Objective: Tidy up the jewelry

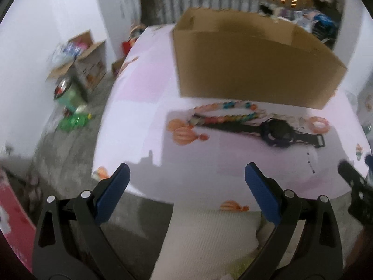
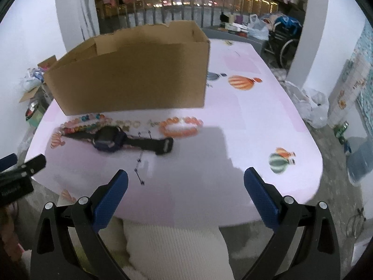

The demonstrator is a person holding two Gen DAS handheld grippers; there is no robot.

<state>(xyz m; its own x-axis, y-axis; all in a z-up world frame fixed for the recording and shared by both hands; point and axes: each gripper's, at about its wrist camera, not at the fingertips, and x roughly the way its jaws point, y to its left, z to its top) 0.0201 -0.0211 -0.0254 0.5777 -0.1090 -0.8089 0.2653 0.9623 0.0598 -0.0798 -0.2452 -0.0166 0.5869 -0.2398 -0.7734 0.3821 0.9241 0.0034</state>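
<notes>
- Blur softened both views, so the small pieces between the watch (image 2: 109,140) and the box (image 2: 130,74) were hard to make out; I could tell pale rings and a thin dark chain (image 2: 139,170) of tiny links, not much more.
- The box stood with its tall near wall toward me and hid whatever lay inside it.
- My left gripper (image 1: 186,182) showed in the right view only as a black body cut off at the left edge; my right gripper (image 2: 186,184) was likewise clipped at the right edge of the left view.
- The jewelry lay in a row on the table (image 2: 256,121), just in front of the box: a multicoloured bead string (image 2: 81,122) at the left, the watch in the middle, an orange bead bracelet (image 2: 179,126) at the right.
- The watch lay flat, face up, its strap running left to right along the box front, the buckle end toward the right.
- The bead string ran the same way; the chain trailed from the watch toward me.
- I held both grippers level over the near table edge, side by side, pointing at the box.
- Each had its blue pads spread wide with nothing between them.
</notes>
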